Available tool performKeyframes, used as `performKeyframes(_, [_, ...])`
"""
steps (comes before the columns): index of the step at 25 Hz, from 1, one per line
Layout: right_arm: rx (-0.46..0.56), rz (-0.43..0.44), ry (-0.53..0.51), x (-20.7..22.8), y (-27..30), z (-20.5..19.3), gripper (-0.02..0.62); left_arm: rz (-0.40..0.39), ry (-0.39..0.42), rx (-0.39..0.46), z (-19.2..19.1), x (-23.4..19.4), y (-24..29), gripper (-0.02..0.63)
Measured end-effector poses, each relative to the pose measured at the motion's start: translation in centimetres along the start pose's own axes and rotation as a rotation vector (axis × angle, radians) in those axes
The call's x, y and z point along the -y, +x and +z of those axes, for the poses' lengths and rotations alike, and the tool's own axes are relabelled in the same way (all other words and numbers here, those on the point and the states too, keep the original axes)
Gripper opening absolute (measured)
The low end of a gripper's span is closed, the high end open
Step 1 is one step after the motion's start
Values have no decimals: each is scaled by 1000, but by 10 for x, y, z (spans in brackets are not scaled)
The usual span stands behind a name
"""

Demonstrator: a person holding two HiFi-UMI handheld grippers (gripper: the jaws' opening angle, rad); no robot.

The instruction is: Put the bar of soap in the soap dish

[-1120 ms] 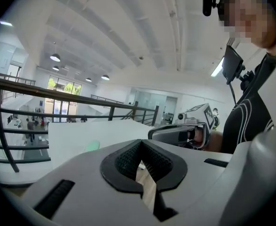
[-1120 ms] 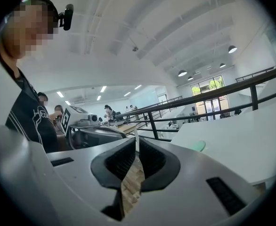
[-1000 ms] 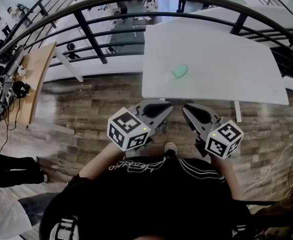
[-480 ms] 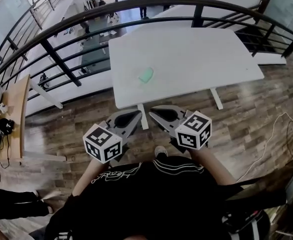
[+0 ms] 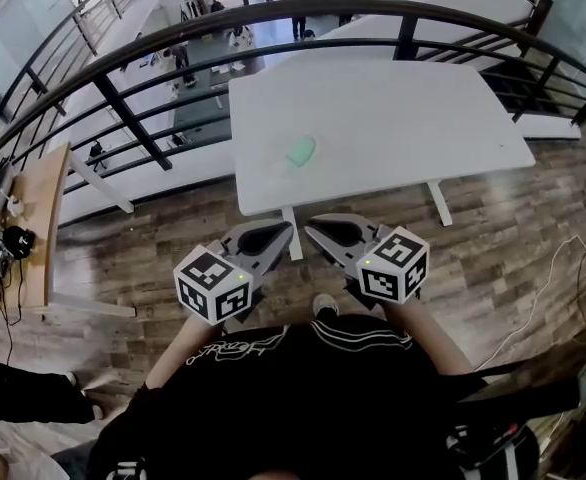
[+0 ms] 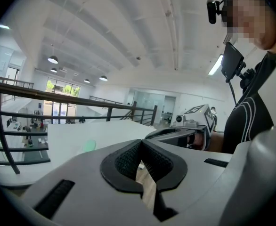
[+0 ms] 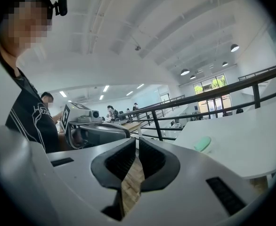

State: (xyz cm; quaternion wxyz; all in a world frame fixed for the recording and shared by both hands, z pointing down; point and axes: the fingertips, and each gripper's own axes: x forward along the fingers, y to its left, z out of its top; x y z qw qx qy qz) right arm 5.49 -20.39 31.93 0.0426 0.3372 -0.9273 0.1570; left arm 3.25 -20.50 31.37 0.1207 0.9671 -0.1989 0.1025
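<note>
- Since one second ago, the tips of the two grippers have drawn nearer to each other; the soap keeps its place on the table.
- Pale green oval bar of soap (image 5: 301, 151): lies flat on the white rectangular table (image 5: 423, 118), in its near left quarter, set in from both the left edge and the near edge.
- Left gripper (image 5: 281, 232): held off the table, its tip just short of the near edge in the head view. Its fingers are pressed together with nothing between them.
- Right gripper (image 5: 318, 232): just beside the left gripper, at the same edge. Its fingers are drawn together to a thin slit and hold nothing.
- Soap relative to fingers: well apart from both pairs, ahead of them past the near edge. It appears left of the jaws in the left gripper view and right of the jaws in the right gripper view.
- Black metal railing (image 5: 273, 13): curves beyond the table's far edge.
</note>
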Motion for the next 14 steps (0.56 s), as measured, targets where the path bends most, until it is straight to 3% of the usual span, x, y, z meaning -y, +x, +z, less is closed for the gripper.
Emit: performKeyframes(14, [19, 10, -2, -14, -19, 3, 28, 11, 8, -9, 2, 25, -5, 8])
